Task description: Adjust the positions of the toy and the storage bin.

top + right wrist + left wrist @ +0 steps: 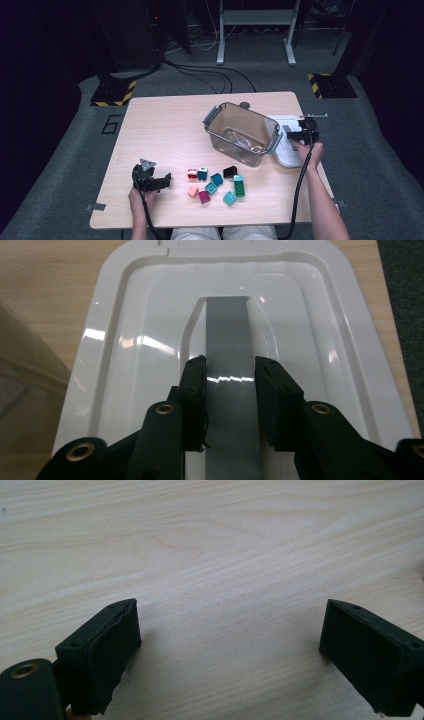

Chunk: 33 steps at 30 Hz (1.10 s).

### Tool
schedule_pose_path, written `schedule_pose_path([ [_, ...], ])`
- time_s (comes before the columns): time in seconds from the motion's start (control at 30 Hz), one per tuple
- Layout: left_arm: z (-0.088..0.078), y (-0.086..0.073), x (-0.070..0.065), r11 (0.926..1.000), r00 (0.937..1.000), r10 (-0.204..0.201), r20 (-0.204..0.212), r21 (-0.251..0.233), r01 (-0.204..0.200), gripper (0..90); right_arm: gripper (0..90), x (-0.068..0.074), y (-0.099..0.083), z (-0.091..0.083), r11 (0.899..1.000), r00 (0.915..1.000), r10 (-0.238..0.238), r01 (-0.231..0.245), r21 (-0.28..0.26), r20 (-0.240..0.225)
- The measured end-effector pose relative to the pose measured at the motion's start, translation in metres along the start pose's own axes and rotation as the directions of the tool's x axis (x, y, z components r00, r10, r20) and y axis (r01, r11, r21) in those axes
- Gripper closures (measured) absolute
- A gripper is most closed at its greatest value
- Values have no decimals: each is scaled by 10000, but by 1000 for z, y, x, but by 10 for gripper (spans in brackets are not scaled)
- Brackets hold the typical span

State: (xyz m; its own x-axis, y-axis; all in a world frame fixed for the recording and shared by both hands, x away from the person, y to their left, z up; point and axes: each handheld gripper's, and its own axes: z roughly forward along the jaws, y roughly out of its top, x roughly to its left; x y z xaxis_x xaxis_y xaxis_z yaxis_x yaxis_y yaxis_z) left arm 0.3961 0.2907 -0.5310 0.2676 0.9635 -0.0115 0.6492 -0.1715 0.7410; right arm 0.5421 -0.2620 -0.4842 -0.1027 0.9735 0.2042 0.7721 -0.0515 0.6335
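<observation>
A white lid (286, 152) lies flat on the table to the right of a clear plastic box (220, 132). My right gripper (296, 134) is down on the lid (125, 340), shut on the grey handle strip (227, 325) that runs along its middle, one jaw on each side (230, 365). My left gripper (164, 181) rests near the table's front left. Its jaws stand wide open over bare wood (230, 615) with nothing between them. Several small toy bricks (215, 184) in red, pink, teal, green and black lie at the front centre, right of the left gripper.
The clear box has grey clip handles and stands slightly tilted at the table's middle right. The lid lies close to the table's right edge (395, 340). Beyond the table are a grey floor, cables and stand feet with yellow-black tape (112, 95).
</observation>
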Motion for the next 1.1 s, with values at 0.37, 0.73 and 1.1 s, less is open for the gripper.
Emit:
schedule_pose_path([
  [0.37,0,0,0,10000,10000,-4,-1,-4,4,90,612,-2,-8,11,9996,9993,260,-263,-98,-282],
  [0.73,0,0,0,10000,10000,-6,-6,-13,6,91,131,-7,-13,-10,9959,9964,-847,843,-322,-99],
  [1.1,0,0,0,10000,10000,3,16,-10,-3,94,0,0,-35,-45,9743,9789,-2024,1983,-1068,-292],
])
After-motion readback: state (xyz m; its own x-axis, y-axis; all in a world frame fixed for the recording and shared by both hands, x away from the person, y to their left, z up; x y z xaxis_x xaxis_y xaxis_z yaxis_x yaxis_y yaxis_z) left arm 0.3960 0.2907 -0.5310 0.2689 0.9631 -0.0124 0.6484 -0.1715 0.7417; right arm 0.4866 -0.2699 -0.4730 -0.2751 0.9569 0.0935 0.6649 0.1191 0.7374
